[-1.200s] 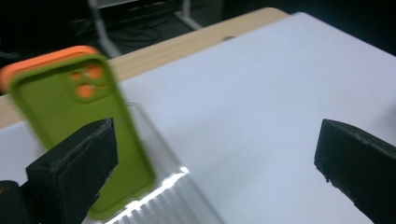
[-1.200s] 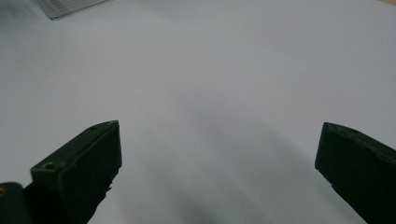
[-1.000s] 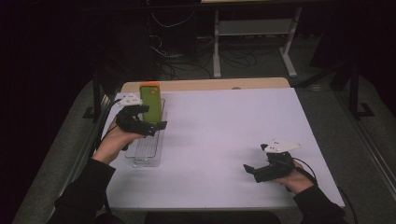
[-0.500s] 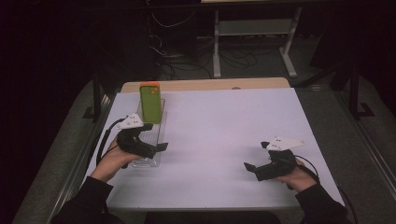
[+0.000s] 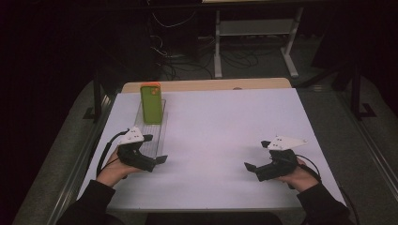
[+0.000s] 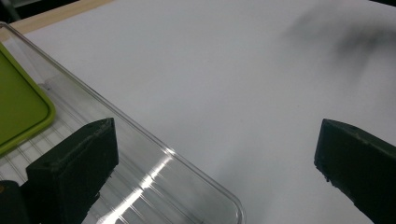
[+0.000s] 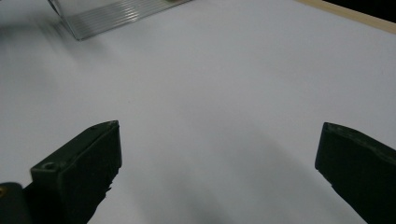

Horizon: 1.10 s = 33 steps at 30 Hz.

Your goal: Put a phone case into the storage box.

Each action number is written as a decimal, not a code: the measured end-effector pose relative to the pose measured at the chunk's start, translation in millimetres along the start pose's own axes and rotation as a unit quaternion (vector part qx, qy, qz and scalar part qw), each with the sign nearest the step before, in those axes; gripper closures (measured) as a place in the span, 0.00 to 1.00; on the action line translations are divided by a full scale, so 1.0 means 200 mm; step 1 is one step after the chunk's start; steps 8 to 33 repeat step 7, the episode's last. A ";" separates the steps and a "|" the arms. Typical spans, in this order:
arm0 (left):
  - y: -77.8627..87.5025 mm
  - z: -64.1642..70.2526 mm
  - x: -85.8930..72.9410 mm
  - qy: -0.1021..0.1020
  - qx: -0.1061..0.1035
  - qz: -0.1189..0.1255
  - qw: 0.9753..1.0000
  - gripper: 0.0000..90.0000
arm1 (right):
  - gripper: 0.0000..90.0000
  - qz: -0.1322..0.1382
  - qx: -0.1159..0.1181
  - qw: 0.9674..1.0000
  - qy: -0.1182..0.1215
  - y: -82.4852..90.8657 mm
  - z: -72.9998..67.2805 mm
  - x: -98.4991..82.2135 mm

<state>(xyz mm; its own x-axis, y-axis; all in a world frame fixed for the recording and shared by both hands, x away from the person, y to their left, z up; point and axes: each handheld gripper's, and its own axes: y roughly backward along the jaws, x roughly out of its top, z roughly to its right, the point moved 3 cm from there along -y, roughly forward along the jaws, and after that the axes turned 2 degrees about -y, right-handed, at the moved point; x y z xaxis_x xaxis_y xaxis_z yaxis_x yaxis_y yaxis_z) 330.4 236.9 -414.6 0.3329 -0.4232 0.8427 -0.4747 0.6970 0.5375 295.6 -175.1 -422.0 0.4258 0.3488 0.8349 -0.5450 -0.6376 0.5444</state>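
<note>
I've got the left gripper (image 5: 151, 158) low at the near end of the clear tray (image 5: 155, 136), fingers wide apart with nothing held, one over the tray's ribbed floor and one over the white surface (image 5: 225, 136), while the green phone case (image 5: 151, 104) stands upright at the tray's far end. From here I'd retreat gently and level, keeping that inner finger off the tray rim so the case isn't jolted over. Against a second ago, my left gripper has drawn back from the case toward me, and the right gripper (image 5: 256, 165), fingers equally spread and empty, has barely shifted.
</note>
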 end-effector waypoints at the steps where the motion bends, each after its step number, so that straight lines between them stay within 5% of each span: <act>1: 0.00 0.00 0.00 0.002 -0.001 0.000 1.000 0.00 | 0.00 0.000 0.001 1.000 -0.001 0.00 0.00 0.00; 33: 0.00 0.00 -0.01 0.000 -0.002 0.000 1.000 0.00 | 0.00 0.003 0.001 1.000 -0.004 0.00 0.00 0.02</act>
